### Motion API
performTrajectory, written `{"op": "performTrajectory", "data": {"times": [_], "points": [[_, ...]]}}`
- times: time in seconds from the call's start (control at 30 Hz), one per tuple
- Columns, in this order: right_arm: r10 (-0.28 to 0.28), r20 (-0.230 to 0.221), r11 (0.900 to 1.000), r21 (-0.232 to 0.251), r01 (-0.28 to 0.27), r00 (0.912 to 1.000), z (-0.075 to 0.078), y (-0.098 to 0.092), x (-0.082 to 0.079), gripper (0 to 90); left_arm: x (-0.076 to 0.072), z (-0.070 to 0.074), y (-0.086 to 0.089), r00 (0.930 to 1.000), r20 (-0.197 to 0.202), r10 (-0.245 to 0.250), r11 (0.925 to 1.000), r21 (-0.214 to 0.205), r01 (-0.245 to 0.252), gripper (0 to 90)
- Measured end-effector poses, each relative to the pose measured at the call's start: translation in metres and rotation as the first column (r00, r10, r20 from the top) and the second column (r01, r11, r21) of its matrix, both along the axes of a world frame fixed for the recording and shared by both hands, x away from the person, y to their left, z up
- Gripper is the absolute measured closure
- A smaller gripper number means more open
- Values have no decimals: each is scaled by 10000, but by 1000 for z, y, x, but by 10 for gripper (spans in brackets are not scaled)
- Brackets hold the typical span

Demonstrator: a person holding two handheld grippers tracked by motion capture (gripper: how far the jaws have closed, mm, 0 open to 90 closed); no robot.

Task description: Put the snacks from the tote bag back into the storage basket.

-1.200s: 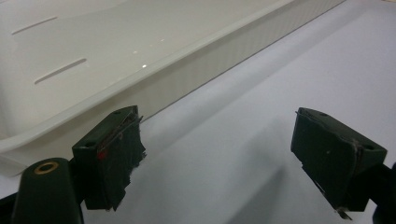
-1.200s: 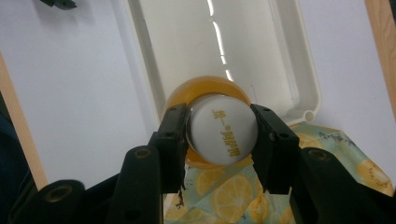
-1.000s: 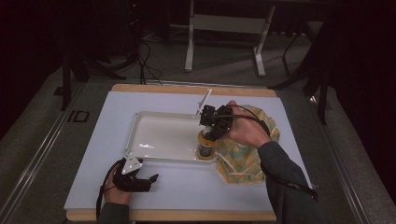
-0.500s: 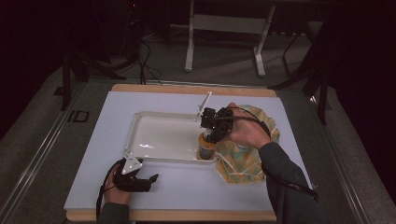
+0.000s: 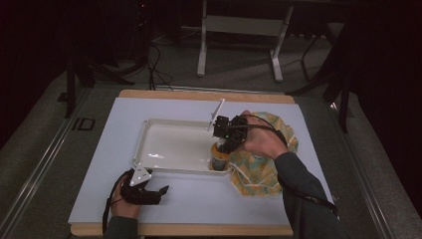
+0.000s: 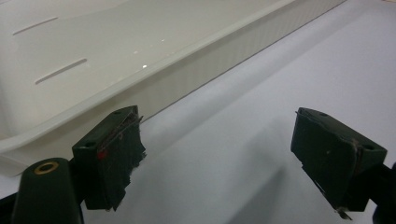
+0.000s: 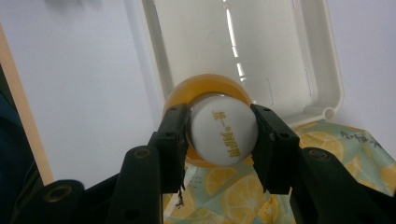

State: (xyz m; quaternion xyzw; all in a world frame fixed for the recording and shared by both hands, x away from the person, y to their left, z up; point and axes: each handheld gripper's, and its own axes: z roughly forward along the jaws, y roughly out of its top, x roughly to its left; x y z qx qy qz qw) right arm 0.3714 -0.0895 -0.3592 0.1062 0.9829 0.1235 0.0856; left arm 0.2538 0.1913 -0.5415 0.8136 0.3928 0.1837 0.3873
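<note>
1. Black, matte left tongs (image 5: 161,189) lie at the near-left of the bench (image 5: 199,204), w/ jaws spread wide & nothing between them; in the left gripper view they point along the smooth white bench top just beside the tray's near wall.
2. Bench: pale, flat sheet over a wooden board, wood edge showing at front & back.
3. Tray (image 5: 149,130): cream plastic, rectangular, rounded corners, glossy floor, rolled rim; shallow slots in the floor show in the left gripper view (image 6: 60,70).
4. Bottle (image 7: 205,93): amber, translucent, round body w/ a white round cap (image 7: 224,135) bearing yellow print. It stands in the tray's near-right corner, by the rim. Long axis vertical, cap up.
5. Right tongs (image 7: 223,135) come down from above & are clamped on the bottle's cap, one pad each side; in the high view (image 5: 222,149) the person's right hand (image 5: 261,142) carries them.
6. Cloth (image 5: 259,172): soft, crumpled, teal-and-yellow lemon print, lying right of the tray, touching its corner, under the right hand.
</note>
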Motion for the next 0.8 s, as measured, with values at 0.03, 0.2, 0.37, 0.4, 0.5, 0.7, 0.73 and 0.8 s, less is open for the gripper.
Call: {"op": "performTrajectory", "data": {"times": [0.03,0.2,0.37,0.4,0.5,0.7,0.73,0.8], "points": [[-55,-17,10000,9,55,10000,0,0,0,586,0,0,0,10000,11,-3,10000,-14,3,167],[-88,7,10000,30,88,10000,-1,0,2,573,0,0,0,10000,33,8,10000,-16,-8,167],[-99,83,9999,-52,99,9999,0,1,2,546,0,0,0,10000,29,11,10000,-9,-11,167],[-98,118,9999,-101,99,9999,0,2,2,541,0,0,0,10000,29,11,10000,-9,-11,167],[-98,165,9999,-95,99,9998,0,3,2,508,0,0,0,10000,30,11,10000,-16,-11,167],[-153,157,9999,-21,153,9998,1,3,1,473,0,0,0,10000,20,12,10000,2,-12,166],[-100,180,9999,40,100,9998,2,4,1,463,0,0,0,10000,22,13,10000,2,-13,167],[-89,193,9999,93,87,9998,4,4,0,459,0,0,0,10000,20,14,10000,-9,-14,167]]}}
